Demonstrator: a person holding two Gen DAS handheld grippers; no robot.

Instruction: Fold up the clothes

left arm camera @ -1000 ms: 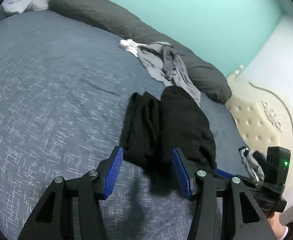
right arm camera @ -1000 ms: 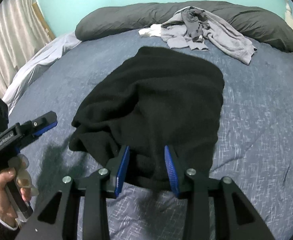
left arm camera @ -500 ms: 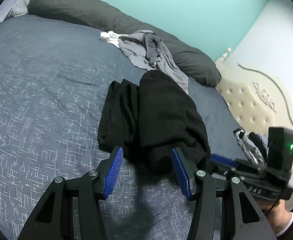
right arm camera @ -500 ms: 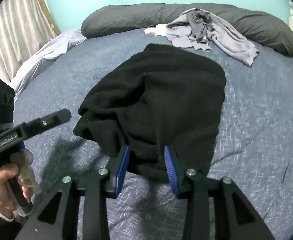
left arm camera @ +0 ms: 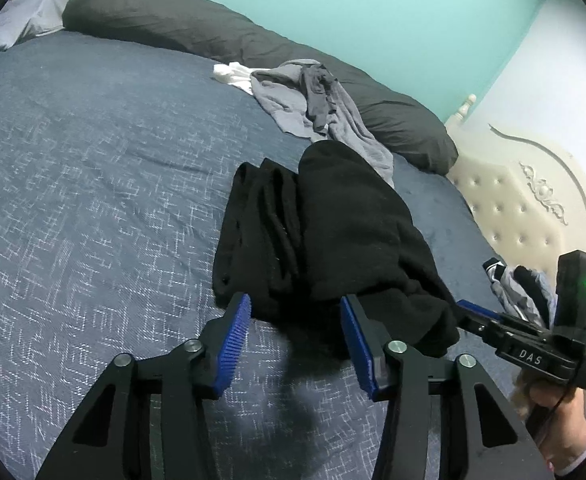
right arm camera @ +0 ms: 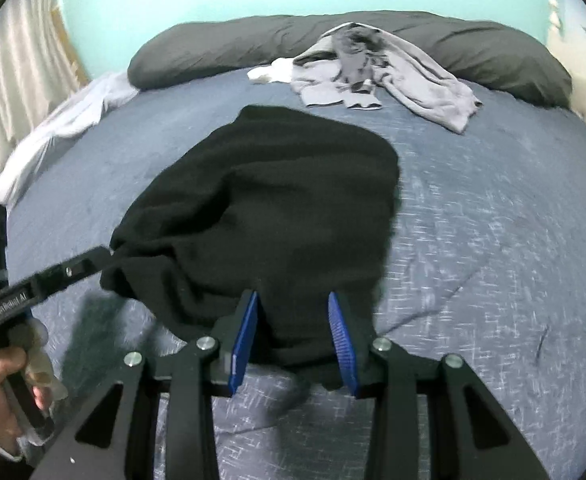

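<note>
A black garment (left arm camera: 353, 232) lies folded lengthwise on the blue-grey bedspread (left arm camera: 93, 184), with a bunched strip along its left side. My left gripper (left arm camera: 295, 300) hovers at its near edge. Its jaws are closing, the cloth's edge lies between the tips, and the pads do not press it. In the right wrist view the same garment (right arm camera: 285, 200) runs away from my right gripper (right arm camera: 293, 296), which stands open with the near hem between its blue pads. The left gripper (right arm camera: 73, 268) reaches in at the garment's left corner, and the right gripper (left arm camera: 489, 320) shows at its right corner.
A heap of grey clothes (left arm camera: 317, 100) with a white piece lies against a long dark pillow (left arm camera: 173, 20) at the far side. A cream tufted headboard (left arm camera: 513, 208) stands right, with more clothes (left arm camera: 509, 280) beside it. A pale sheet (right arm camera: 53, 128) and curtain (right arm camera: 9, 80) are left.
Both grippers have come in toward the garment's near edge: the right one's pads now straddle the hem, the left one's tip has reached the left corner, and the left jaws have narrowed slightly.
</note>
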